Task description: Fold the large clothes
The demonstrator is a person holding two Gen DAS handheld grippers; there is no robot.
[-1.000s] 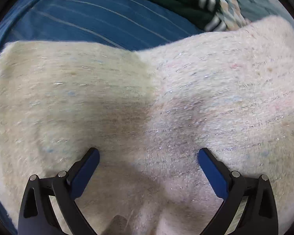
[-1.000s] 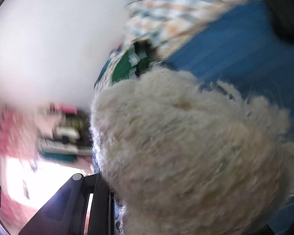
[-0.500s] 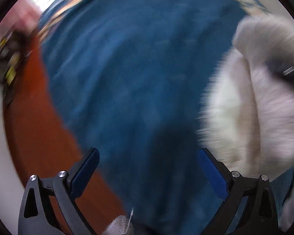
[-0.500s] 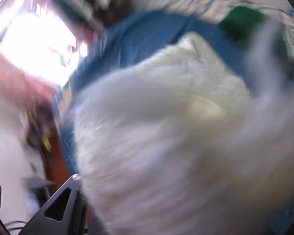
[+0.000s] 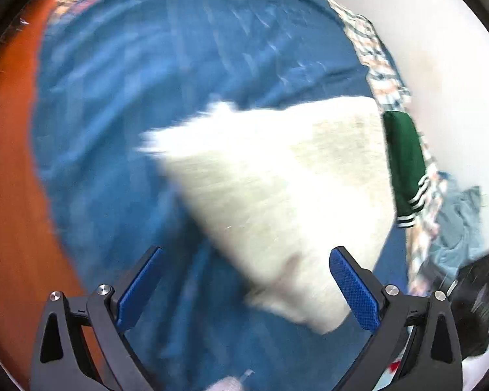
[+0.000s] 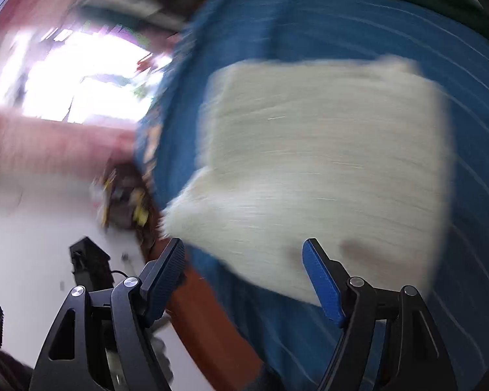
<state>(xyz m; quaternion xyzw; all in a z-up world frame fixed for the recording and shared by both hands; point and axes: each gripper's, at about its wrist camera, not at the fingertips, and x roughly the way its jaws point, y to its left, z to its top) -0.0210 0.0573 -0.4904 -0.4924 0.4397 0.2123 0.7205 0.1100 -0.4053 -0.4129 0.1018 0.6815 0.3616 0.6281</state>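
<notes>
Right gripper (image 6: 244, 278): jaws apart, having just been opening; nothing between the blue pads (image 6: 322, 285), which hang above the near edge of the garment without pressing it.

Left gripper (image 5: 244, 288): jaws wide apart, empty; the garment's near corner lies between and beyond the pads, untouched.

Cream knitted garment (image 6: 326, 169): folded into a rough rectangle, lying flat on the bed, blurred in both views.

Blue striped bedcover (image 5: 179, 65): spread beneath the garment.

Green garment with white stripes (image 5: 404, 163): at the bedcover's far edge, just beside the cream piece.

Orange-brown bed frame (image 5: 9, 163): borders the bedcover.
</notes>
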